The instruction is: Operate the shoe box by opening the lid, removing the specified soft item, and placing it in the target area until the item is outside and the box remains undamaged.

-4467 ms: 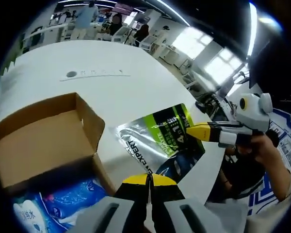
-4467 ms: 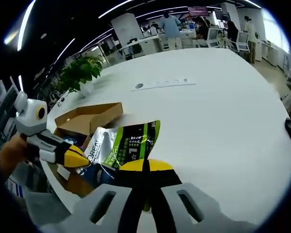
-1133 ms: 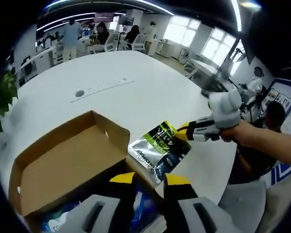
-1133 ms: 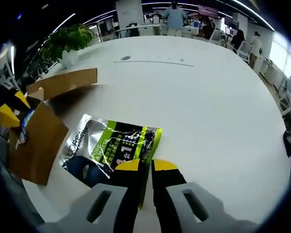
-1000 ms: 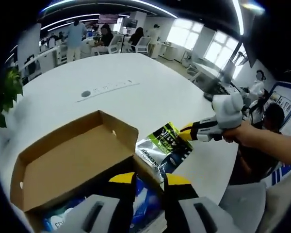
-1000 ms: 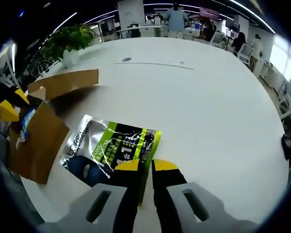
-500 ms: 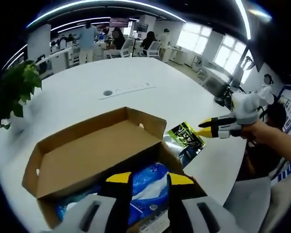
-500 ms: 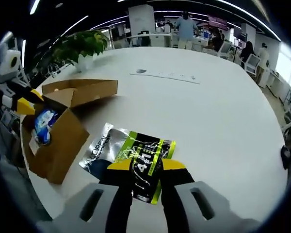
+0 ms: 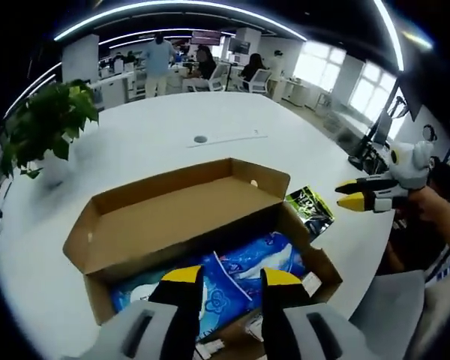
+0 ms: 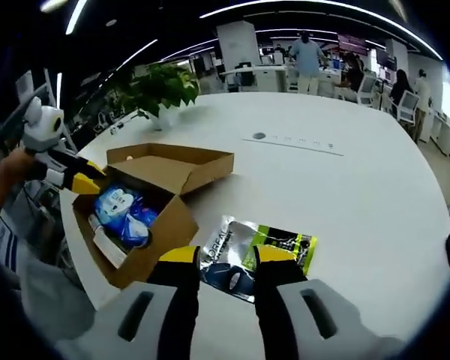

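- Right tongs [image 10: 226, 259]: jaws apart, holding nothing; the foil pouch [image 10: 256, 256] lies flat on the white worktop [image 10: 360, 195] just ahead, outside the box, its long axis running crosswise.
- Left tongs [image 9: 225, 279]: jaws apart, empty, above the blue soft packs [image 9: 232, 281].
- Cardboard shoe box [image 9: 180, 217]: brown, matte, lid folded back, looks undamaged.
- Potted plant [image 9: 41, 127]: far edge.

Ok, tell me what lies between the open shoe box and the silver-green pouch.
Bare white table: in the right gripper view, a narrow strip separates the shoe box from the pouch.
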`<action>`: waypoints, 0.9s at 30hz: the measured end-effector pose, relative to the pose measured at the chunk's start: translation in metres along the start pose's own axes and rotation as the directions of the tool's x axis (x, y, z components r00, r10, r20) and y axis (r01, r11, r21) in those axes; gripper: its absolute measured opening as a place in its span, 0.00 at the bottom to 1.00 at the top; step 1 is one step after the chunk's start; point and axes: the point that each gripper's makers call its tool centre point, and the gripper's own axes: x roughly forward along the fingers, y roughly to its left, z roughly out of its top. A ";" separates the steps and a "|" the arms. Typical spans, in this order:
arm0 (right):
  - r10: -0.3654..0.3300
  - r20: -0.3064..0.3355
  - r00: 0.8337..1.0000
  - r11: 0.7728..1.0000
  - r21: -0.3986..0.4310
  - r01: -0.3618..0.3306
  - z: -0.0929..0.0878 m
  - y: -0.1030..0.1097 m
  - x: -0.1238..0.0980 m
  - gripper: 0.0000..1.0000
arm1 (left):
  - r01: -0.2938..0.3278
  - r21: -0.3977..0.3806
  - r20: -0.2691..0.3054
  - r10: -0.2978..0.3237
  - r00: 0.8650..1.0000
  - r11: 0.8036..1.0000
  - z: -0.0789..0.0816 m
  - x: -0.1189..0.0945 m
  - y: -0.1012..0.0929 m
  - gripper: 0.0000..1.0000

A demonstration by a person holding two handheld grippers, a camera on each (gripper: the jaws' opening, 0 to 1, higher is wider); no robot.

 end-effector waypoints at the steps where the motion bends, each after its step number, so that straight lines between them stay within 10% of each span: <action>1: 0.009 0.007 1.000 1.000 -0.001 -0.009 0.003 0.006 0.000 0.26 | -0.006 -0.006 0.001 0.006 1.000 1.000 -0.002 -0.002 0.003 0.30; 27: 0.235 -0.014 0.972 0.966 -0.106 -0.235 0.019 0.123 0.036 0.27 | -0.170 -0.149 0.004 0.172 0.985 0.974 -0.057 -0.054 0.067 0.30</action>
